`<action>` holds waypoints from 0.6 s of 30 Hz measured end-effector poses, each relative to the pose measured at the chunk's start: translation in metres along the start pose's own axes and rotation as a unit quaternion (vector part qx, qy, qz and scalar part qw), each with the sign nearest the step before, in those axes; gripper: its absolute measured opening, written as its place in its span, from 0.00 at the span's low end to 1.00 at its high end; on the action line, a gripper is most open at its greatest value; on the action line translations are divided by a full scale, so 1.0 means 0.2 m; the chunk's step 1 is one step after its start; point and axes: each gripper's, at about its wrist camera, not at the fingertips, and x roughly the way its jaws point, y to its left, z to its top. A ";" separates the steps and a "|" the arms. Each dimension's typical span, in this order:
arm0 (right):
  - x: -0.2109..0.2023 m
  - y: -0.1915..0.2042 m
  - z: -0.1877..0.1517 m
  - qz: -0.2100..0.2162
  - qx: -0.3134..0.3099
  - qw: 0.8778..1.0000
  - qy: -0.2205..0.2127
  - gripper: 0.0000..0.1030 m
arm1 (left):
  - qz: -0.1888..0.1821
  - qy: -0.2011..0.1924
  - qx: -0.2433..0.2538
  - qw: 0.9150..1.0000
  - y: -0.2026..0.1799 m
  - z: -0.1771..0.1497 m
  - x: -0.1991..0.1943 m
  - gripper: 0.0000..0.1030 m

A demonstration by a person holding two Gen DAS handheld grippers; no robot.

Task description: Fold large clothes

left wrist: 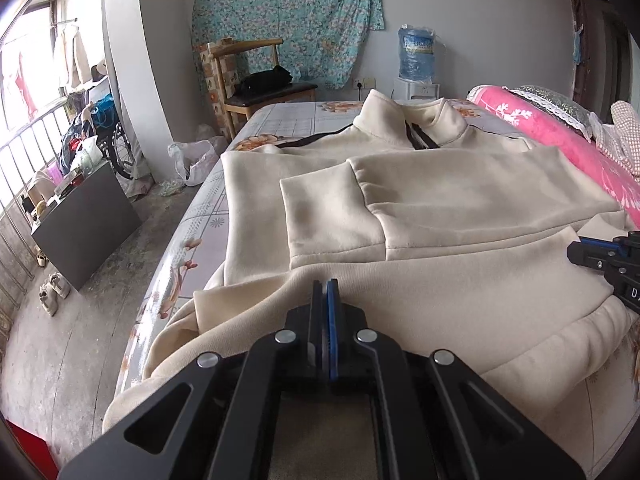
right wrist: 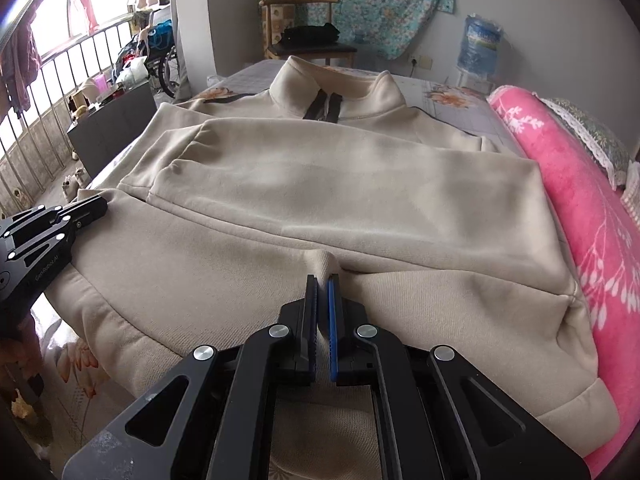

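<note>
A cream zip-collar jacket lies flat on the bed, both sleeves folded across its chest and the collar at the far end. My left gripper is shut, its tips buried in the fabric near the lower left hem. In the right wrist view the left gripper rests on the jacket's left edge. My right gripper is shut on a small pucker of cloth near the lower middle. In the left wrist view the right gripper enters from the right edge.
The bed's floral sheet ends at a left edge with concrete floor below. A rolled pink blanket lines the right side. A wooden chair, a water jug, a dark cabinet and shoes stand beyond.
</note>
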 end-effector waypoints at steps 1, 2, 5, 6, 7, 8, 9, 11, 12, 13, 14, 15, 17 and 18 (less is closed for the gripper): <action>0.01 0.00 0.00 0.000 0.001 1.000 0.002 0.03 | -0.002 0.008 0.000 1.000 0.00 0.00 0.02 0.02; 0.02 0.00 0.00 0.000 0.001 1.000 0.003 0.03 | -0.003 0.015 -0.001 1.000 0.00 0.00 0.03 0.02; 0.03 0.00 -0.01 -0.003 0.001 1.000 0.005 0.03 | -0.005 0.018 0.001 1.000 0.00 0.01 0.03 0.05; 0.03 0.00 -0.01 -0.003 0.001 1.000 0.006 0.03 | 0.002 0.015 0.004 1.000 0.01 0.02 0.01 0.05; 0.03 0.00 -0.01 -0.003 0.000 1.000 0.008 0.03 | 0.007 0.010 0.004 1.000 0.02 0.02 -0.01 0.05; 0.03 0.00 -0.01 -0.003 0.000 1.000 0.009 0.03 | 0.006 0.003 -0.001 1.000 0.03 0.03 -0.04 0.05; 0.03 0.00 -0.01 -0.002 0.000 1.000 0.010 0.03 | 0.001 -0.003 -0.008 1.000 0.04 0.03 -0.08 0.05; 0.03 0.00 0.00 -0.001 0.001 1.000 0.012 0.03 | -0.033 -0.018 -0.027 0.999 0.06 0.04 -0.16 0.05; 0.03 0.00 0.00 0.000 0.003 1.000 0.012 0.03 | -0.060 -0.025 -0.035 0.997 0.05 0.05 -0.20 0.05; 0.03 0.00 0.00 0.001 0.004 1.000 0.013 0.03 | -0.088 -0.028 -0.037 0.995 0.03 0.06 -0.23 0.05; 0.03 -0.01 0.00 0.003 0.006 1.000 0.014 0.03 | -0.123 -0.024 -0.033 0.992 0.00 0.06 -0.24 0.05; 0.03 -0.01 0.00 0.004 0.008 1.000 0.015 0.03 | -0.151 -0.014 -0.029 0.988 -0.04 0.07 -0.24 0.05; 0.03 -0.02 0.00 0.010 0.015 1.000 0.018 0.03 | -0.196 0.025 -0.019 0.980 -0.14 0.07 -0.18 0.05; 0.04 -0.02 0.00 0.014 0.020 1.000 0.020 0.03 | -0.210 0.040 -0.014 0.977 -0.19 0.07 -0.14 0.05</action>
